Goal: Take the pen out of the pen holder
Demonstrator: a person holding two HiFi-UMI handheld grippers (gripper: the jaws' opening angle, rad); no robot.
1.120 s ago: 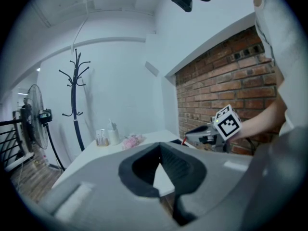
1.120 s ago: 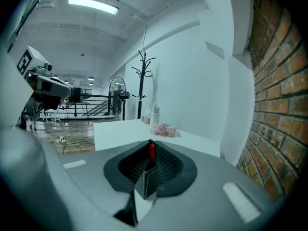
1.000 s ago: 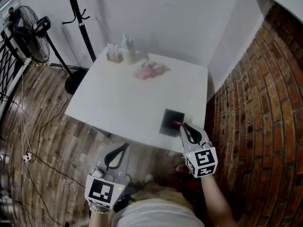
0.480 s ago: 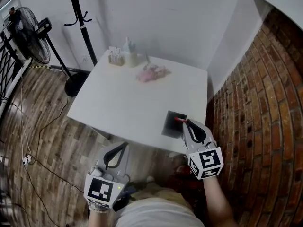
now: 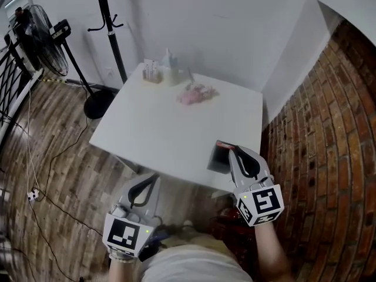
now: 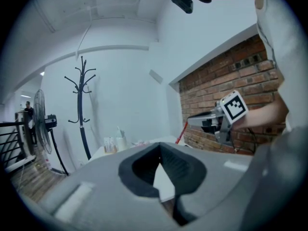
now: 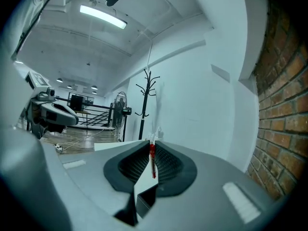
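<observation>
Your right gripper (image 5: 234, 154), lower right of the head view: jaws clenched on the red pen (image 7: 152, 160), which stands upright between them. The pen's lower end shows just above the dark pen holder (image 5: 216, 159). The holder stands on the white desk (image 5: 164, 128), near its edge at lower right. Your left gripper (image 6: 160, 149), lower left, is off the desk over the wood floor (image 5: 53, 175): jaws drawn together at the tips, nothing between them.
</observation>
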